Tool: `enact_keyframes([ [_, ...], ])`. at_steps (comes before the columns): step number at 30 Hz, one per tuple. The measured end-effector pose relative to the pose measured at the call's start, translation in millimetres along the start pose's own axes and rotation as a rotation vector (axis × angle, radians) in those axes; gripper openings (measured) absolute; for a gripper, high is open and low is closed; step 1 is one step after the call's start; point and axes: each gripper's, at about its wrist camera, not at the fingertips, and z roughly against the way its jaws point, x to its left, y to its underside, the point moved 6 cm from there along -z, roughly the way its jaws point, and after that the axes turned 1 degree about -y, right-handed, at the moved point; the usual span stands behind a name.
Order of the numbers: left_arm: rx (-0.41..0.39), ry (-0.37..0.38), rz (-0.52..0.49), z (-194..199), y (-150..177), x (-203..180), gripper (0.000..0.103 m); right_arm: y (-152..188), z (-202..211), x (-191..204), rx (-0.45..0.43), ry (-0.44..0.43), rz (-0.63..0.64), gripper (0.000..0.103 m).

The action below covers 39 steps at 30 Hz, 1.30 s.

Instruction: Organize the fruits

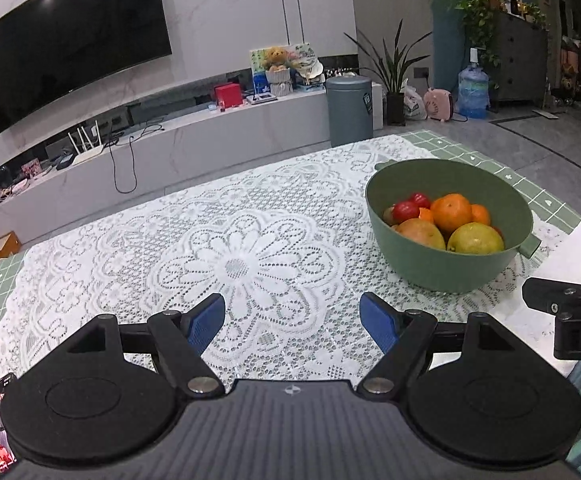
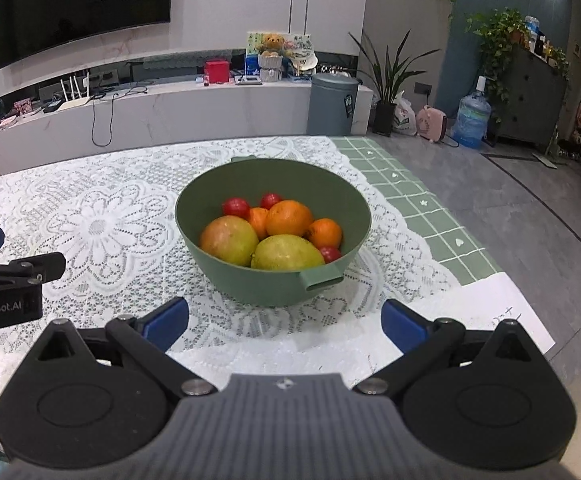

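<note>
Ahead of right tongs (image 2: 284,320): fruit bowl (image 2: 210,200) | both tongs apparently empty, spread

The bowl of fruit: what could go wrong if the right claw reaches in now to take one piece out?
1. The fruits are piled tightly in the green bowl. Pulling the big orange may make the small red fruits roll.
2. The bowl stands on a lace cloth, so a push on its rim could perhaps slide or tip it.
3. The left claw hovers open close beside the right claw; they might bump.
</note>
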Motion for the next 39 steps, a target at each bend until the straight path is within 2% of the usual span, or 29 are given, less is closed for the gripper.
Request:
enact_keyframes([
  [39, 0.036, -0.005, 0.013, -0.5, 6.7, 5.2, 0.090, 5.9, -5.9, 9.0, 0.032, -0.021, 0.033, 0.099],
])
